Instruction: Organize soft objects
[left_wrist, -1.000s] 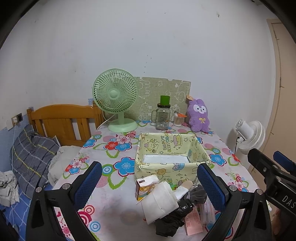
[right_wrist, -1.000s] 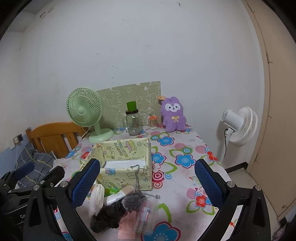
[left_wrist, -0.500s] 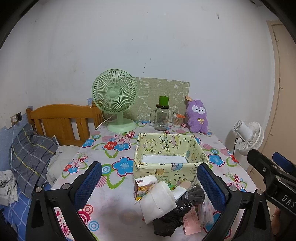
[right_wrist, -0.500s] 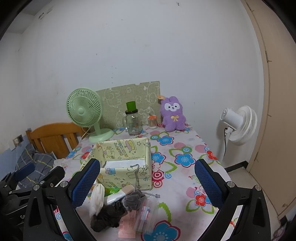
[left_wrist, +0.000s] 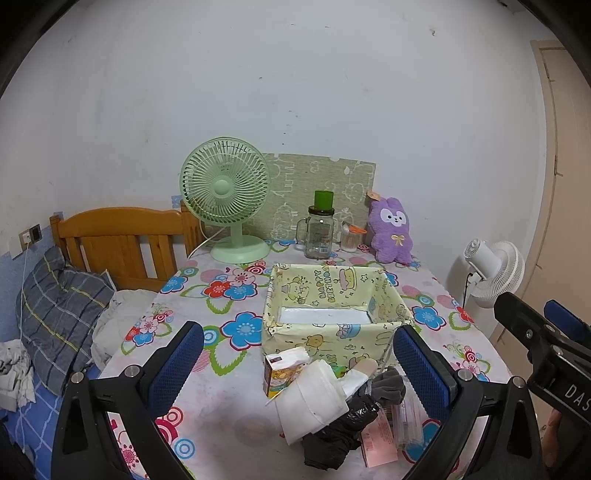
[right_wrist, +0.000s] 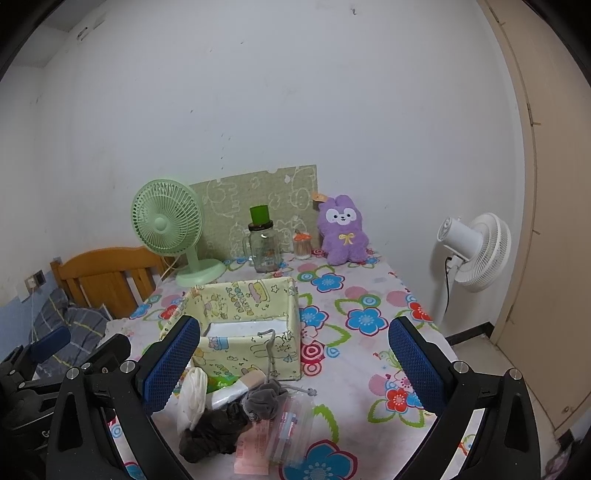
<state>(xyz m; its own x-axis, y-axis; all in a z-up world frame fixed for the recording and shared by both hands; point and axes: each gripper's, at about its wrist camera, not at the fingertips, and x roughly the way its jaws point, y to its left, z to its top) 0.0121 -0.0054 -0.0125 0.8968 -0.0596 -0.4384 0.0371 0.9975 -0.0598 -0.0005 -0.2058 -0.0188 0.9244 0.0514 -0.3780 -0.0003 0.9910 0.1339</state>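
1. A flowered tabletop (left_wrist: 229, 391) stands against a white wall, beside a wooden bed (left_wrist: 122, 243).
2. Both tools, left tool (left_wrist: 299, 369) and right tool (right_wrist: 291, 360), gape wide, empty.
3. The soft-object pile (left_wrist: 332, 402) lies just before the yellow fabric box (left_wrist: 332, 314).
4. Only the right view shows the beige door (right_wrist: 546, 221) fully.

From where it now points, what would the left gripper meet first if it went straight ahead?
Probably the pile of soft things between its open fingers, the white cloth first. The box lies just behind. Depth is unclear, and the left gripper may pass above the pile.
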